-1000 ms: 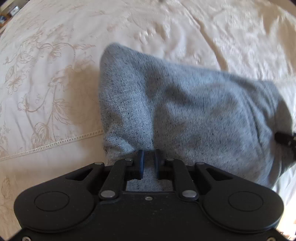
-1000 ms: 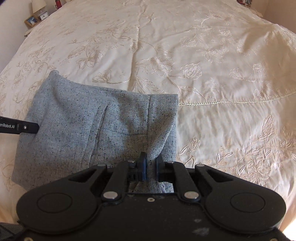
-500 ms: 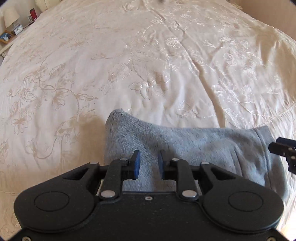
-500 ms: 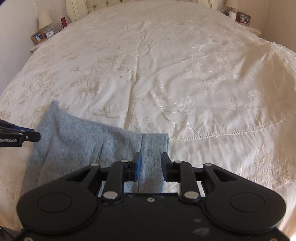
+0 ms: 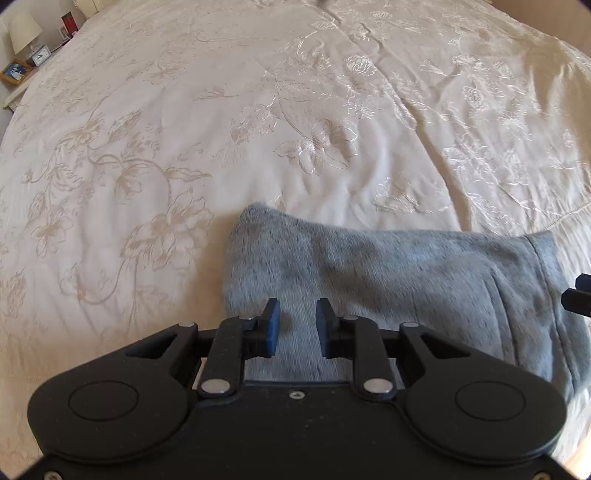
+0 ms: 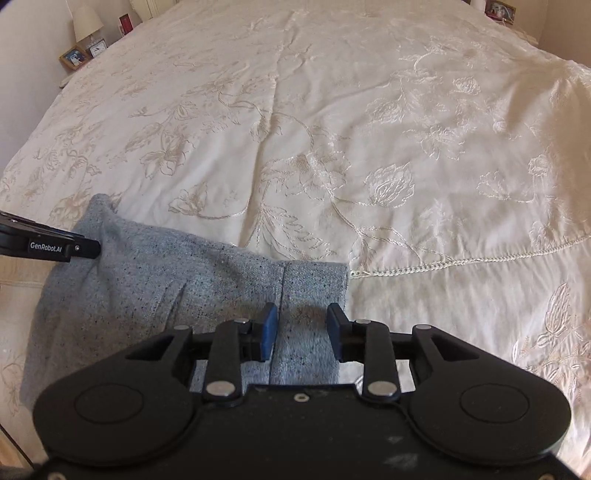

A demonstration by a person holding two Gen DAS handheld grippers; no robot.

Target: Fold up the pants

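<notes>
The grey knit pants [image 5: 406, 280] lie folded into a compact rectangle on the bed, also seen in the right wrist view [image 6: 166, 295]. My left gripper [image 5: 295, 317] is open, its jaws apart over the near left part of the fold. My right gripper [image 6: 301, 319] is open over the near right end, beside the waistband seam. Neither holds the cloth. The right gripper's tip [image 5: 578, 295] shows at the right edge of the left view; the left gripper's finger [image 6: 48, 247] shows at the left of the right view.
A cream embroidered bedspread [image 6: 332, 129] covers the wide bed beyond the pants. A nightstand with a lamp [image 6: 86, 18], clock and framed photo [image 6: 74, 57] stands at the far left. A lace seam [image 6: 461, 260] runs across the spread on the right.
Both grippers were shut on the pants a second ago; both have let go, opened wider and drawn back toward me. The pants now rest flat on the bed.
</notes>
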